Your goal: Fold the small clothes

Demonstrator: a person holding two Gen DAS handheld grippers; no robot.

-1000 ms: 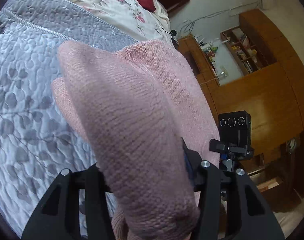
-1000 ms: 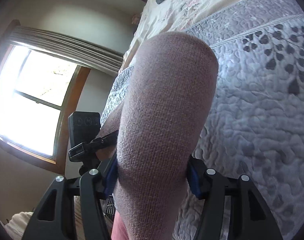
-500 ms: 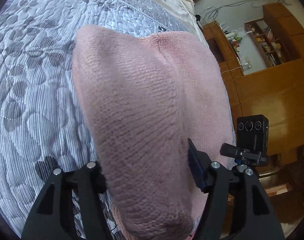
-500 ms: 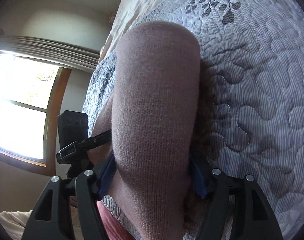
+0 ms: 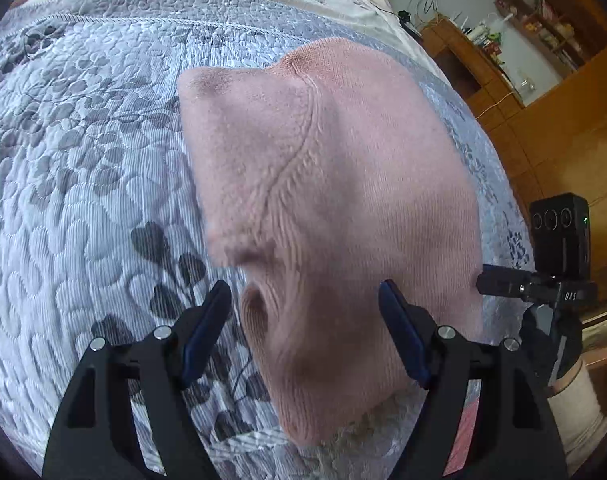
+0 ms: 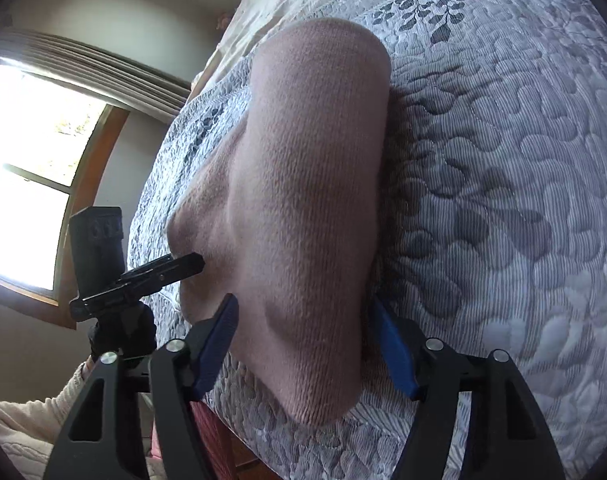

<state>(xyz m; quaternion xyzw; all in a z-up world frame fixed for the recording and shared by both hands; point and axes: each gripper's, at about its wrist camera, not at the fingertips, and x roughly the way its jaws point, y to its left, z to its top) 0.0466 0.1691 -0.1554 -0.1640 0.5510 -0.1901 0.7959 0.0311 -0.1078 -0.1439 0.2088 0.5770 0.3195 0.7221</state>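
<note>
In your left wrist view, the pink knit garment (image 5: pixel 327 184) lies on the grey quilted bedspread (image 5: pixel 83 168), its near fold between your left gripper (image 5: pixel 303 312)'s spread jaws, ungripped. In your right wrist view, the right gripper (image 6: pixel 303 320) likewise stands apart around the garment's edge.

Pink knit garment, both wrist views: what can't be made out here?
- Left wrist: the pink knit garment near end runs below the left gripper, so its type and fold are unclear.
- Right wrist: the garment hides the right gripper right pad; contact unclear.
- Left wrist: shelf items too small to identify.
</note>
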